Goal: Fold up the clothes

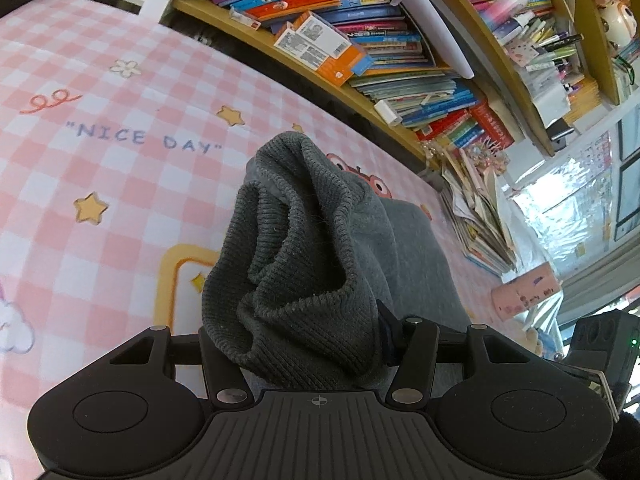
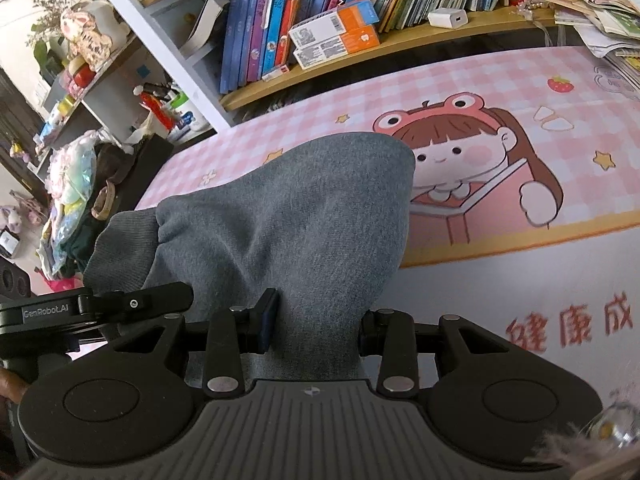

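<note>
Left wrist shows our left gripper (image 1: 316,344) clamped on the grey sweater (image 1: 304,248) ribbed cuff, right gripper (image 2: 316,320) pinching its body above the pink mat (image 2: 500,80); soft, floppy, best held at hems.

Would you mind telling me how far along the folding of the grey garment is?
Done: both grippers have hold of it. In hand: the left gripper pinches the ribbed band of the grey garment, the right gripper its smoother cloth, bunched above the pink mat. Left: no tidy fold shows.
</note>
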Tool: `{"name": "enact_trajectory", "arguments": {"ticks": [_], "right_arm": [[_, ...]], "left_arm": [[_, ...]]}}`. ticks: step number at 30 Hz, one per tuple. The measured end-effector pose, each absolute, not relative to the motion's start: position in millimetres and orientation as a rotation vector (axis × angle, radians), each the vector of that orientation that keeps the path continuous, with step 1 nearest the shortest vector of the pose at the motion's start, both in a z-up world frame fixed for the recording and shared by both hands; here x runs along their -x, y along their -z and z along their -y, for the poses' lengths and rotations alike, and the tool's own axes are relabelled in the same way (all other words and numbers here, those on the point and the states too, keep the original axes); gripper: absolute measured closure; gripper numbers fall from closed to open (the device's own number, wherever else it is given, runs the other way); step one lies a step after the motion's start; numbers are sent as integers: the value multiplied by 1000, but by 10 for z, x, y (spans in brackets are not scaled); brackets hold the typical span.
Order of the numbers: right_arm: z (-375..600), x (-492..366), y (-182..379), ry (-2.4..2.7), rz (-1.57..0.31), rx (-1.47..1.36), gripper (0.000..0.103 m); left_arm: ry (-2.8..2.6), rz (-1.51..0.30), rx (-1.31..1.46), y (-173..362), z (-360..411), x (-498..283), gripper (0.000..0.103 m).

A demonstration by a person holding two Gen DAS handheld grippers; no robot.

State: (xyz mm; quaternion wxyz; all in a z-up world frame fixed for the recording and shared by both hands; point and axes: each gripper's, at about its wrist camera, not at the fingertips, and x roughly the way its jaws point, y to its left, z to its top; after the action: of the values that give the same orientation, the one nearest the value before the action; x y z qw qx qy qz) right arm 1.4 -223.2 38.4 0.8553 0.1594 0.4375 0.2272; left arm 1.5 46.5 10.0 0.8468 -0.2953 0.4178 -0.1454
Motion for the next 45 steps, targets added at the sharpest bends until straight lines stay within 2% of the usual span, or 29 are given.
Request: {"name": "enact_trajectory", "arguments": {"ticks": [27,45], "right_arm": [[2612,-1623,-494,-480,-818,-292,69],[2530,-2460,-188,-469,-847,-304,69]], "left_arm": [[331,-810,583,-215,-86,-1603,50],[321,-812,563,-2,-185,-2358,50]]}}
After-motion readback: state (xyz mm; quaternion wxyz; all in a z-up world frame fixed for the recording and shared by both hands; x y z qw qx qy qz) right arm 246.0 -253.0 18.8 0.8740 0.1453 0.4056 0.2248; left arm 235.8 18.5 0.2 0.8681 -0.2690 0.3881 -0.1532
